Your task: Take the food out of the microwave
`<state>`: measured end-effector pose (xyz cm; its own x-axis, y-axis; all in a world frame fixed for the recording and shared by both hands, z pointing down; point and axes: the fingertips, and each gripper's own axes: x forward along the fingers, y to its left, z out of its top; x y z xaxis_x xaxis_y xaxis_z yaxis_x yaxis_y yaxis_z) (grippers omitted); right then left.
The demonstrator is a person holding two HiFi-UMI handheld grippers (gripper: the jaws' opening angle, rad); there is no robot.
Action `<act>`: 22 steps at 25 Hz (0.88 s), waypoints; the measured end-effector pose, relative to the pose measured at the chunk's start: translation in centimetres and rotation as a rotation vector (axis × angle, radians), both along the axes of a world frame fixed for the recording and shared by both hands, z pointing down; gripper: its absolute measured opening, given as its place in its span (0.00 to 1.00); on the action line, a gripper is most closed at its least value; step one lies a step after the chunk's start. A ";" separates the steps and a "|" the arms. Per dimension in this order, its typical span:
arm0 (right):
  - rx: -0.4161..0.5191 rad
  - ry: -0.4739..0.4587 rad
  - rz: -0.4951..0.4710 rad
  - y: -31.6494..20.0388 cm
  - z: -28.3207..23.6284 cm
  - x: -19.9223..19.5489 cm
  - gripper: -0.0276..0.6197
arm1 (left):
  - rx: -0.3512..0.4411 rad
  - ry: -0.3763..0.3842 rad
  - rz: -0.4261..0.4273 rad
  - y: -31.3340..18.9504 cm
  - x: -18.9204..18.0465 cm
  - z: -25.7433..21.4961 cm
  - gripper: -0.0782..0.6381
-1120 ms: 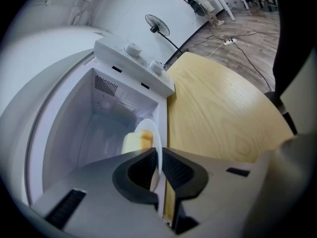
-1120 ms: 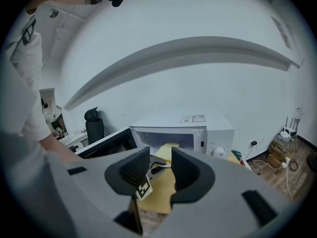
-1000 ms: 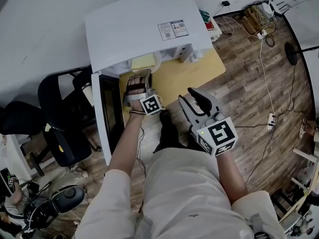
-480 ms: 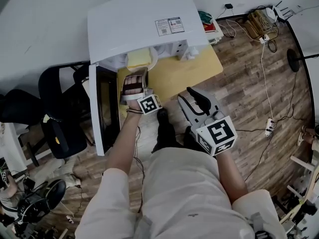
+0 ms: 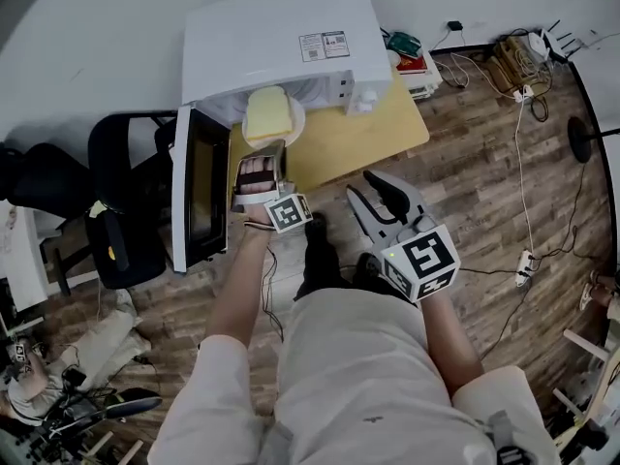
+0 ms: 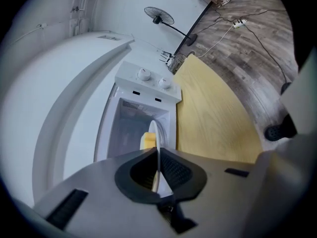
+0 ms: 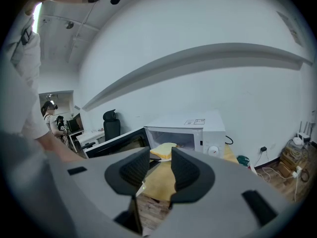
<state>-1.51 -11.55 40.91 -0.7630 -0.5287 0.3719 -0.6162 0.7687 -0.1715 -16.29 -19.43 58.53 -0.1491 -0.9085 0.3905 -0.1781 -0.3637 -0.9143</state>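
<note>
Two tools: left gripper (image 5: 263, 147) and right gripper (image 5: 361, 184). Ahead of the left gripper: one microwave (image 5: 281, 37) with two knobs (image 6: 144, 74), one plate (image 5: 298, 120), one yellow slice (image 5: 266, 114), one table (image 5: 360, 136).

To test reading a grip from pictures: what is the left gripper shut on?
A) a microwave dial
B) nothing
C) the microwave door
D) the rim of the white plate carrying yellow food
D: in the left gripper view, the left gripper pinches between its fingers the thin edge of the white plate, with the yellow food on it.
</note>
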 end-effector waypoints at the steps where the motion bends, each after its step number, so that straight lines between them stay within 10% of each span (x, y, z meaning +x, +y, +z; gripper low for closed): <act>1: 0.004 -0.005 -0.009 0.4 -0.1 0.3 0.24 | 0.004 -0.002 -0.008 0.6 0.2 -0.4 0.13; 22: 0.085 -0.062 -0.127 10.2 -2.9 9.9 0.20 | 0.079 -0.043 -0.069 13.2 10.3 -10.4 0.13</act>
<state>8.44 -1.33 38.03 -0.8456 -0.4544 0.2803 -0.5038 0.8529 -0.1371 -6.01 -6.22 48.08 -0.2276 -0.9231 0.3100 -0.1599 -0.2786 -0.9470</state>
